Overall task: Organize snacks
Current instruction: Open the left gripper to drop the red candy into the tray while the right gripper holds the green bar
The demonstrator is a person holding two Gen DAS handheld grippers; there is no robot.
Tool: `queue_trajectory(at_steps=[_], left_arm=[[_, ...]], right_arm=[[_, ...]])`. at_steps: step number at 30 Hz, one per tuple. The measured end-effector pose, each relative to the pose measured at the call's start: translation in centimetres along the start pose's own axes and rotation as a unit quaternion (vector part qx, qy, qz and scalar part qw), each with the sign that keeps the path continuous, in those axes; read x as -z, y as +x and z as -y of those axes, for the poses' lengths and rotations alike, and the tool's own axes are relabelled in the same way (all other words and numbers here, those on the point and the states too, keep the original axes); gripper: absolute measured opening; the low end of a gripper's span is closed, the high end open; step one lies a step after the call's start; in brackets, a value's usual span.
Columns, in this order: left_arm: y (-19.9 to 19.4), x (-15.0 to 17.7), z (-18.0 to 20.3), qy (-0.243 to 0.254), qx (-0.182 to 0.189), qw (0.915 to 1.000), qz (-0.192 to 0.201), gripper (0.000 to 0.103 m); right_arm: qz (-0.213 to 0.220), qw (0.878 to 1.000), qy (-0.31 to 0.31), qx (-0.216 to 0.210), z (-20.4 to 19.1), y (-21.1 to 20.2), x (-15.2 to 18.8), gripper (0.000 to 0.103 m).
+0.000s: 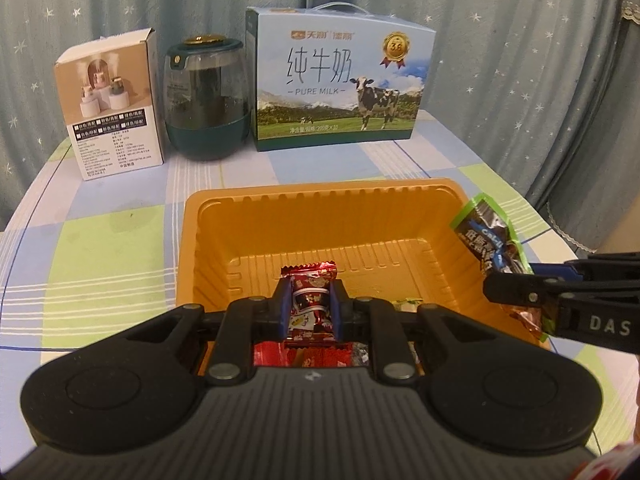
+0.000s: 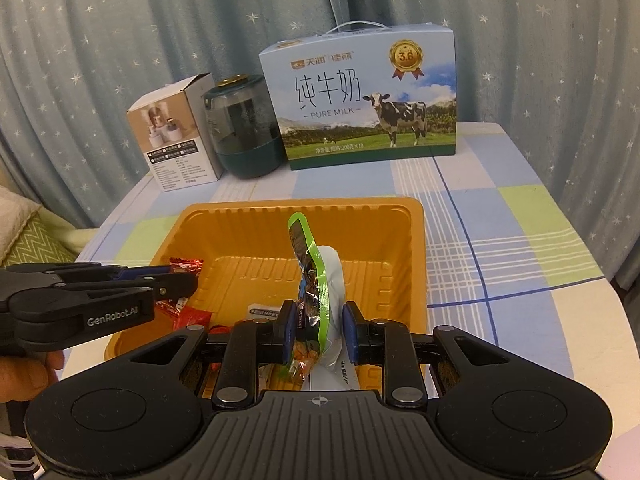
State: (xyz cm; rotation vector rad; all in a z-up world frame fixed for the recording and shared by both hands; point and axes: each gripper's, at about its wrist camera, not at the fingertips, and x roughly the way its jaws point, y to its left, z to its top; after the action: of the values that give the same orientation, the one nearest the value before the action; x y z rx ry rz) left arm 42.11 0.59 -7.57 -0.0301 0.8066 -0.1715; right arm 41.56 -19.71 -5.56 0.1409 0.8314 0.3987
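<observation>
You view dim, warm indoor lighting; soft focus throughout; fisheye bending curves the curtain [image 1: 500, 60] edges; dark vignette fills the corners.

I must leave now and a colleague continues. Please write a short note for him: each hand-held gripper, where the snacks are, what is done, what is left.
Left hand-held gripper: shut on a red snack packet, over the orange tray.
Right hand-held gripper: shut on a green-edged snack packet, also over the tray.
Done: a few packets already lie at the tray's near end.
Left: release both held packets into the tray.
</observation>
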Motion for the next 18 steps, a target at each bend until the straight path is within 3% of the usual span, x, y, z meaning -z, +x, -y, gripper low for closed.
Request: queue_trajectory(at_steps=[5,6,7,18], left_arm=[[1.0,-0.2,-0.4,-0.011,0.005,0.9999,0.0,0.02],[1.1,-0.3,-0.5,-0.019,0.002,0.9998,-0.001,0.029],[1.0,-0.3,-0.7,-0.025,0.0,0.9997,0.001,0.032],[-1.2,0.6,-1.0,-0.01,-0.005,0.9998,0.014,0.04]], right_arm=[[-0.004,1.0,0.002,0.0,0.1,0.5,0.2,0.025],[-0.004,1.0,0.003,-0.001,0.2,0.5,0.3,0.025],[-0.005,1.0,0.004,-0.001,0.2,0.5,0.4,0.025],[-0.001,1.0,0.012,-0.003,0.2,0.3,0.2,0.025]])
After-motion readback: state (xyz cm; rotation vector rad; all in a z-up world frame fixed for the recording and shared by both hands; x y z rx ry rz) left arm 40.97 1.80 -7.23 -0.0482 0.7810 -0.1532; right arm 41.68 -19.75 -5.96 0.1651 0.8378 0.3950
